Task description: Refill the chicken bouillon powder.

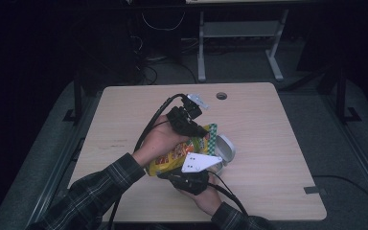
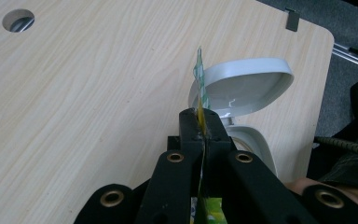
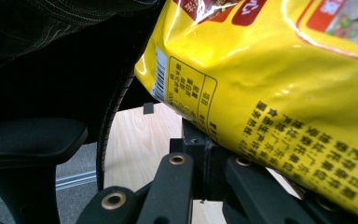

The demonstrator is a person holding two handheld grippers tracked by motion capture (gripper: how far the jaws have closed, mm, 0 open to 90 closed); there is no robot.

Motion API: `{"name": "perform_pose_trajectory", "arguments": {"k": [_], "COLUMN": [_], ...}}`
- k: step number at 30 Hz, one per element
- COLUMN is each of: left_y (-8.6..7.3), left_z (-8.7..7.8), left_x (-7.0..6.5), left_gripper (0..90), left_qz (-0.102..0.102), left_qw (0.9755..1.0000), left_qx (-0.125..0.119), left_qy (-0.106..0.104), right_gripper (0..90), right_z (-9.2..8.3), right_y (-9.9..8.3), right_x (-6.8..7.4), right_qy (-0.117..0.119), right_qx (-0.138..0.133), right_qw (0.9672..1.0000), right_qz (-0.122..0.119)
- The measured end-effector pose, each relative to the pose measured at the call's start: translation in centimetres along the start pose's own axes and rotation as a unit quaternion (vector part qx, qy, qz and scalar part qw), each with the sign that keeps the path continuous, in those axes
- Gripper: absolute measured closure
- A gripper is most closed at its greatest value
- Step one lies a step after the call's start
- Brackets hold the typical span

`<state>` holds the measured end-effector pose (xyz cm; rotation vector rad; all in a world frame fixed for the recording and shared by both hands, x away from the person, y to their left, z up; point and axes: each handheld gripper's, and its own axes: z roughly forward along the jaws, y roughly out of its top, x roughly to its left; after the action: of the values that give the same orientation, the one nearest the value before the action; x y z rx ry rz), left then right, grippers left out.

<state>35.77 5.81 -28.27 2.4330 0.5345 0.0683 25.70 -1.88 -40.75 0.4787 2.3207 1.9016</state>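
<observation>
A yellow printed snack bag [image 1: 172, 158] hangs above the table between both grippers. My left gripper [image 1: 205, 131] is shut on the bag's green-and-white checked top strip [image 2: 199, 79], with its jaws [image 2: 203, 122] pressed together around it. My right gripper [image 1: 188, 176] sits under the bag's lower end, below a grey plate. In the right gripper view the bag [image 3: 270, 84] drapes over the jaws [image 3: 200, 140], which look shut on its bottom edge. A white container [image 1: 225, 149] with its hinged lid [image 2: 247, 84] raised stands on the table just behind the bag.
The light wooden table [image 1: 268, 124] has a round cable hole [image 1: 221, 96] near its far edge and a small dark tab [image 1: 314, 189] at the right front. A black chair part [image 3: 28, 140] and a plaid sleeve [image 1: 100, 187] lie on the near side.
</observation>
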Motion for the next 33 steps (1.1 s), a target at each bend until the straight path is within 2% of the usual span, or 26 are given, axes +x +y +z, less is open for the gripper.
{"name": "perform_pose_trajectory", "arguments": {"k": [33], "left_y": [0.30], "left_z": [0.03], "left_x": [-0.12], "left_gripper": [90.0], "left_qz": [-0.003], "left_qw": [1.0000], "left_qx": [0.009], "left_qy": [-0.002], "right_gripper": [90.0], "right_z": [-0.11], "right_y": [0.10], "right_x": [0.10], "right_qy": [0.004], "right_qx": [-0.008], "right_qw": [1.0000], "right_qz": [0.002]}}
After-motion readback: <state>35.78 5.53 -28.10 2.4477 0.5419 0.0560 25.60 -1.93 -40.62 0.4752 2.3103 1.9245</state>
